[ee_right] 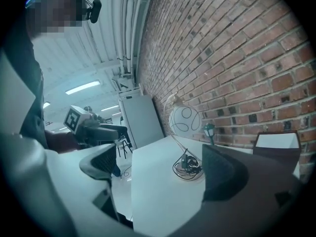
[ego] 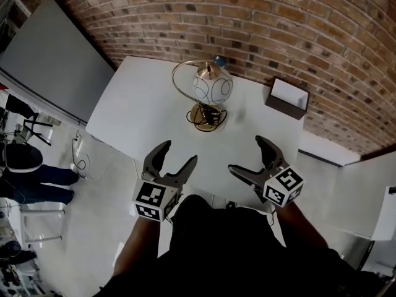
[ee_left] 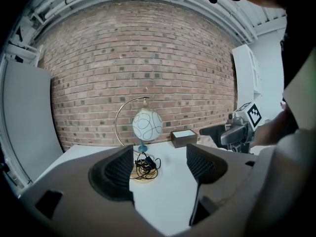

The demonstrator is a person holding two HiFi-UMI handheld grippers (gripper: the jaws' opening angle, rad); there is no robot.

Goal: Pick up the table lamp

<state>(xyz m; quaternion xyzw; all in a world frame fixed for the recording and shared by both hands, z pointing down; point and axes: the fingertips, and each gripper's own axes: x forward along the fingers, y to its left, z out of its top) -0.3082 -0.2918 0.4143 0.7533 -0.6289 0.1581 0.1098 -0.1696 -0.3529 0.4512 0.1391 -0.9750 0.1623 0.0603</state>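
Observation:
The table lamp (ego: 211,85) has a white globe shade with dark line drawings, hung from a curved brass arm over a round brass base (ego: 206,116) with a coiled black cord. It stands at the far middle of the white table (ego: 142,116). My left gripper (ego: 177,156) is open over the table's near edge, empty. My right gripper (ego: 247,156) is open too, level with it to the right. In the left gripper view the lamp (ee_left: 146,125) stands ahead between the jaws. The right gripper view shows the lamp (ee_right: 185,121) further along the table.
A brown open box (ego: 288,97) with a white inside sits at the table's far right corner, against the brick wall (ego: 278,23). A grey panel (ego: 49,60) leans at the left. A person's legs (ego: 37,178) are on the floor at left.

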